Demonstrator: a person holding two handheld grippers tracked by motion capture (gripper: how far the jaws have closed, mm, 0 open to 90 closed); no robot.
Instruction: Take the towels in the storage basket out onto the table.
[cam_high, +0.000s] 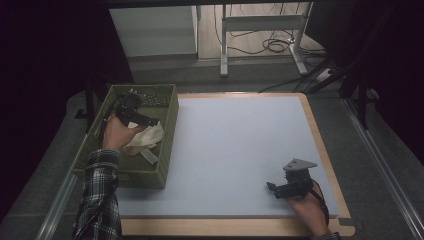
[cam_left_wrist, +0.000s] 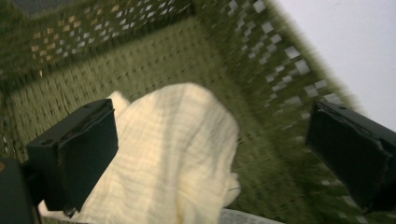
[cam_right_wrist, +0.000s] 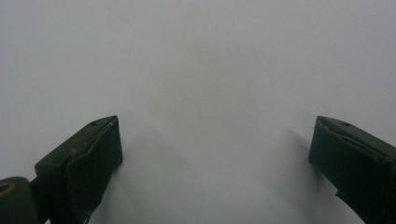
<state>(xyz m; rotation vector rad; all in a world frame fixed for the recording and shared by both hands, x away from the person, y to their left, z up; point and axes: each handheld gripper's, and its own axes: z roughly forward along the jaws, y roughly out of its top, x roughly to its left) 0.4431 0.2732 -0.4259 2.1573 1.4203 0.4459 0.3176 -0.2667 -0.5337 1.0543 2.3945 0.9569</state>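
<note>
My left gripper (cam_high: 142, 120) reaches into the green basket (cam_high: 167, 150) at the table's left edge, jaws spread wide around the cream cloth (cam_left_wrist: 177, 154) lying inside, not yet closed on it. My right gripper (cam_high: 280, 189) rests low over the blue mat (cam_high: 230, 145), jaws wide apart, holding nothing.

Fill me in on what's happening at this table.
A person works with a claw in each hand. The left claw is down inside the green basket, jaws open on either side of a cream cloth but not closed on it. The right claw rests open over the bare blue mat, holding nothing.
</note>
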